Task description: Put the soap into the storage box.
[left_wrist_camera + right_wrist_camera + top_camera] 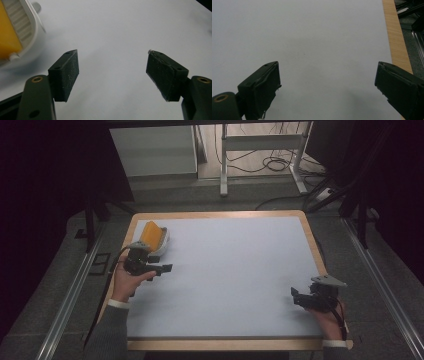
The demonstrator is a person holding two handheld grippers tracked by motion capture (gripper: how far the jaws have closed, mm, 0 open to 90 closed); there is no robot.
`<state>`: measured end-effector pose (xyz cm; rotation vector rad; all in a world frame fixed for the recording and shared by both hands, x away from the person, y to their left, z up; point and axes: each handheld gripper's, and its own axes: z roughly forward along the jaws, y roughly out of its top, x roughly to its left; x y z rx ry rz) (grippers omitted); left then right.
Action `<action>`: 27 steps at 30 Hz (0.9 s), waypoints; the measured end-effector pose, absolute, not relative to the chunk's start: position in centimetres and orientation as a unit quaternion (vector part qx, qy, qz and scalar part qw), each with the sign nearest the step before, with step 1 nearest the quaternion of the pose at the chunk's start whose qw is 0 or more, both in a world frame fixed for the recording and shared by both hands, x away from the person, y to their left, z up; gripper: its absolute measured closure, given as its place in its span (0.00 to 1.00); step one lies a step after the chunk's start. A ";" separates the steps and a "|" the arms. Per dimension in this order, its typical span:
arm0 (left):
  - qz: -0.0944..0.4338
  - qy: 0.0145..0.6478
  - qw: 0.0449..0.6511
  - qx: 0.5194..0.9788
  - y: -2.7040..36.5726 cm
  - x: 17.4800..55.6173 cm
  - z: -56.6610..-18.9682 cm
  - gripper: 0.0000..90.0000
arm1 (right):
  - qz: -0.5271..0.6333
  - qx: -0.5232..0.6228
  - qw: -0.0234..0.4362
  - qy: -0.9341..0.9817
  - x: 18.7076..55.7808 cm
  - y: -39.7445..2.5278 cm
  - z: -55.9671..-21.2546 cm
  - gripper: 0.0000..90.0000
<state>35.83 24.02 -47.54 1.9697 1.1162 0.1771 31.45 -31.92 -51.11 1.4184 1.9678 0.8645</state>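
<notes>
This looks like a lab or test room set up for recording, not a home. The desk (220,270) is a plain white board with a light wooden rim, and it stands on grey carpet (50,285) in a dim space. Metal rails (70,295) run along the floor on both sides of the desk. Behind it stands a white metal frame (260,145) on a pale floor, with loose black cables (272,162) lying around its feet. A white cabinet (155,150) stands beside the frame. Dark curtains or panels (45,170) close in the left and right sides.
</notes>
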 end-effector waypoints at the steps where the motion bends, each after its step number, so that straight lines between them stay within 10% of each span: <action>1: 0.070 0.447 0.425 0.784 24.1 35.3 -47.9 0.29 | 0.322 0.528 0.280 0.734 31.5 -31.9 -51.1 0.07; 27: 0.079 0.452 0.410 0.788 24.1 31.5 -50.8 0.29 | 0.326 0.518 0.289 0.736 31.4 -31.6 -50.9 0.07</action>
